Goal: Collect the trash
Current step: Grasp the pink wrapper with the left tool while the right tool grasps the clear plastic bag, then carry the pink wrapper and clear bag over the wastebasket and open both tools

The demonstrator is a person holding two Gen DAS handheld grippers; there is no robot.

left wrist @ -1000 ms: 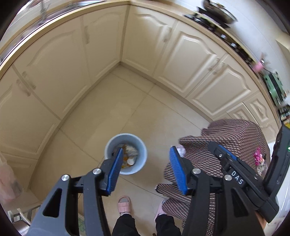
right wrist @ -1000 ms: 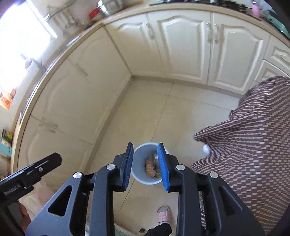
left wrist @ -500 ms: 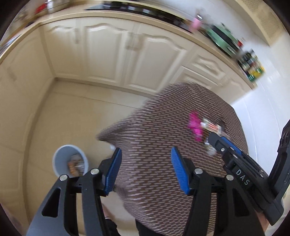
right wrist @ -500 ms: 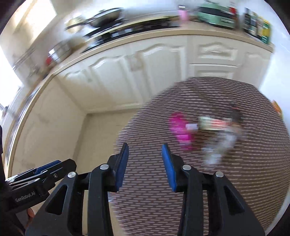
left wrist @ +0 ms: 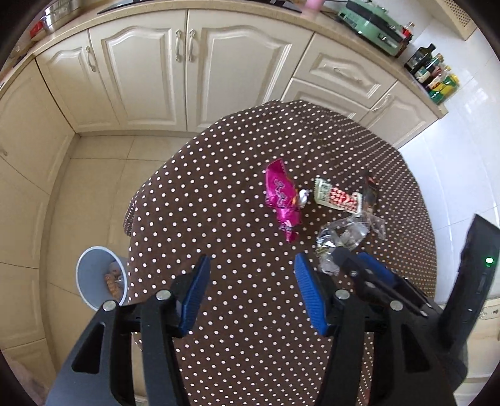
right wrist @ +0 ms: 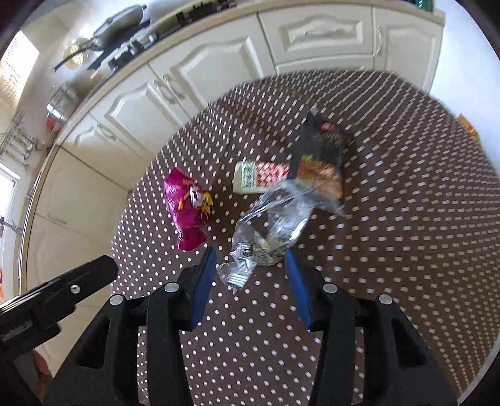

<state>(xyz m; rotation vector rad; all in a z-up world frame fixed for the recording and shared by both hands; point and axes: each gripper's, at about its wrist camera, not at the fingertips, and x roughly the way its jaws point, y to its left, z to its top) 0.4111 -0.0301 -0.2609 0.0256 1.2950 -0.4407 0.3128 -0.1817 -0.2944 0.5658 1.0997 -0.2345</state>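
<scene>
Trash lies on a brown dotted tablecloth [left wrist: 218, 193]: a pink wrapper [left wrist: 281, 200], a red-and-white wrapper [left wrist: 337, 196], a dark snack bag [right wrist: 322, 156] and a crumpled clear wrapper [right wrist: 268, 231]. My right gripper [right wrist: 250, 271] is open, its blue fingers straddling the near end of the clear wrapper just above the cloth. My left gripper [left wrist: 253, 281] is open and empty over the cloth, nearer than the trash. The right gripper also shows in the left wrist view [left wrist: 337, 265]. A grey bin [left wrist: 100, 281] with trash inside stands on the floor left of the table.
Cream cabinets [left wrist: 187, 68] run behind the table under a counter with a green appliance [left wrist: 372, 25] and bottles [left wrist: 434, 78]. A white tiled wall [left wrist: 453, 156] is on the right. Tiled floor [left wrist: 93, 175] lies between table and cabinets.
Both grippers swung from over the bin on the floor to the table. The right gripper opened wider and now straddles the clear wrapper.
</scene>
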